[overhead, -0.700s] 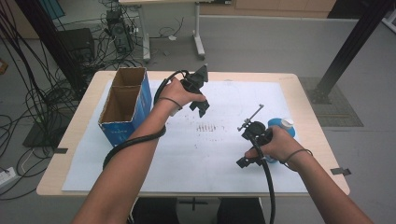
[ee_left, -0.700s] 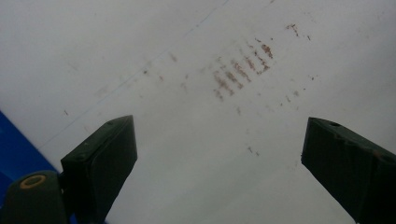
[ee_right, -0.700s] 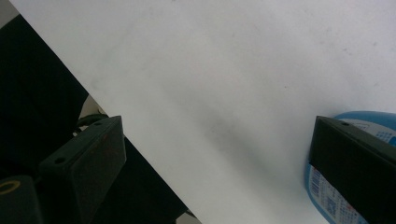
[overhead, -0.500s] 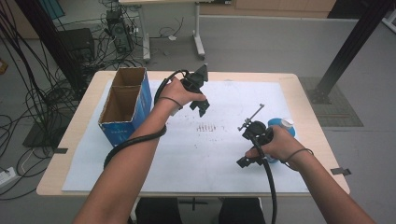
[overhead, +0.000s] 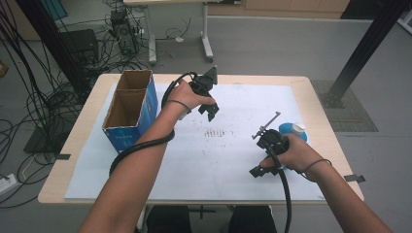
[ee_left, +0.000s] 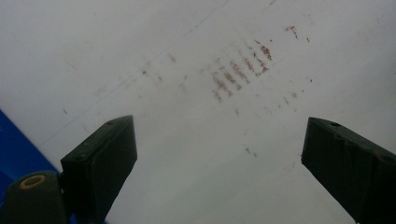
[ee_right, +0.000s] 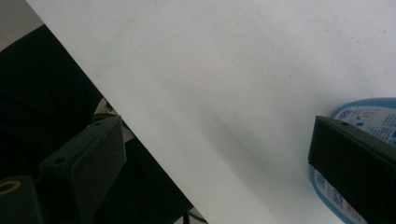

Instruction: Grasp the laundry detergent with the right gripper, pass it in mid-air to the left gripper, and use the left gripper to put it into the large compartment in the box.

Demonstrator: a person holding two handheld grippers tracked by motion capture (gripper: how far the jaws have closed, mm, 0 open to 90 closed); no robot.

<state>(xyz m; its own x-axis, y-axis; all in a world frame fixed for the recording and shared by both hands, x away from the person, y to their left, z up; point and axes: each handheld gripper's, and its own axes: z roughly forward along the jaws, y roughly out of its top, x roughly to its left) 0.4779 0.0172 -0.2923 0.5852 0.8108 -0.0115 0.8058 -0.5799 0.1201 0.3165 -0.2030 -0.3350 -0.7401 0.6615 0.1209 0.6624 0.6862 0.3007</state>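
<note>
On table, near edge: blue bottle (overhead: 291,130) lying beside my right gripper (overhead: 262,167), jaws wide, empty. Left gripper (overhead: 208,108) likewise wide, over stained sheet (overhead: 233,160). Cardboard box (overhead: 128,109) awaits; I judge nothing grasped yet.

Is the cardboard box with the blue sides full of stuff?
No, in the high view the open brown cardboard box with blue sides shows two bare compartments with nothing inside.

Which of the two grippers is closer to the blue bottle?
The right gripper. The blue bottle lies just beside that hand, while the left gripper hovers farther away, nearer the cardboard box.
</note>
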